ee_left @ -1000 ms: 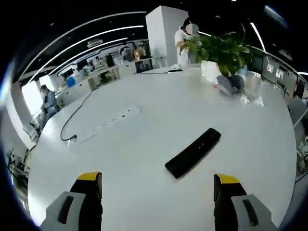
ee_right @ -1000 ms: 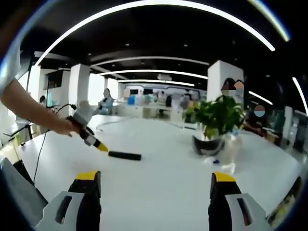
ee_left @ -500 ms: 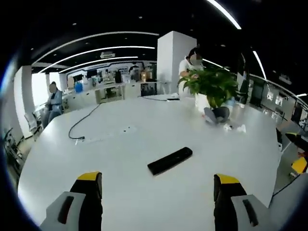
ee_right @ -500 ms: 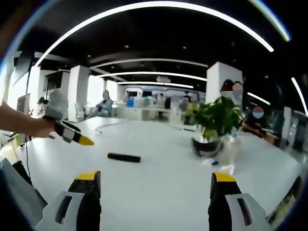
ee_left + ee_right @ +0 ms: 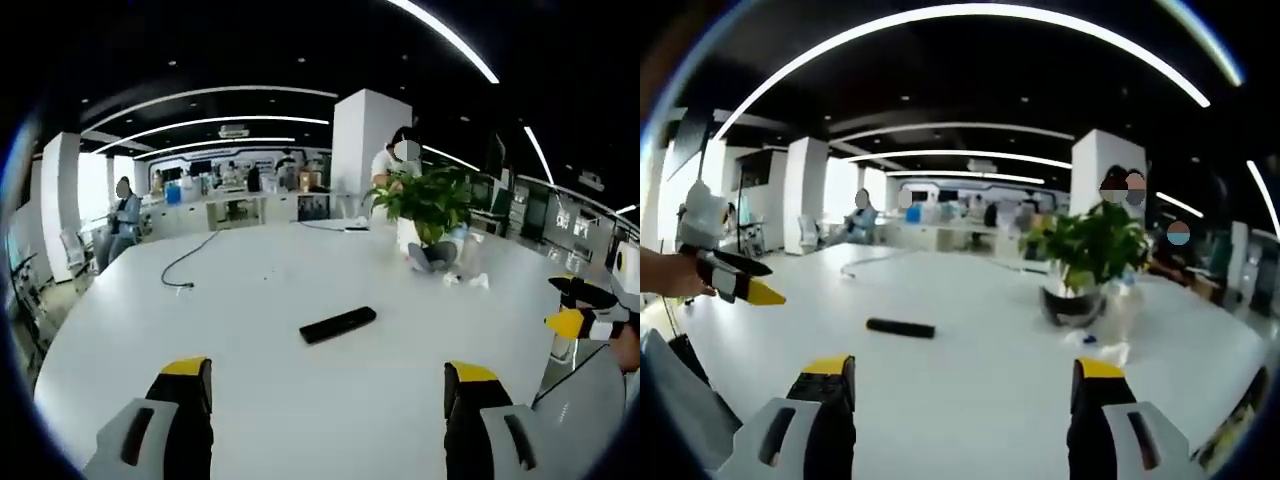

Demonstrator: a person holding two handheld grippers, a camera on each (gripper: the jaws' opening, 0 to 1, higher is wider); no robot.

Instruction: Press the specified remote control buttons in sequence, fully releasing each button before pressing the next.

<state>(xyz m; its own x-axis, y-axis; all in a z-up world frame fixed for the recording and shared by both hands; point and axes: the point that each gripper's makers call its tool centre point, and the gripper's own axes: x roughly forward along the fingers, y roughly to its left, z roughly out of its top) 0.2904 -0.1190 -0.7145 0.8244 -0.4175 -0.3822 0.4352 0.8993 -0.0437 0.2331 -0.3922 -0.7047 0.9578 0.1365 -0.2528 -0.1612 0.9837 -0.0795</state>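
A black remote control [image 5: 338, 325] lies flat on the white table [image 5: 250, 400], well ahead of my left gripper [image 5: 327, 370], whose yellow-tipped jaws stand wide apart with nothing between them. In the right gripper view the same remote [image 5: 900, 327] lies left of centre, far beyond my right gripper [image 5: 963, 366], which is also open and holds nothing. The left gripper [image 5: 735, 278] shows there at the left edge in a hand, off the remote. The right gripper [image 5: 580, 310] enters the left gripper view at the right edge.
A potted green plant [image 5: 425, 205] stands at the far side of the table, with small white items beside it [image 5: 465, 280]. A black cable [image 5: 190, 262] trails across the far left of the table. People sit and stand in the office behind.
My left gripper has drawn back and away from the remote, which now lies farther off and looks smaller. The right gripper has stayed nearly still. The remote itself has not moved.
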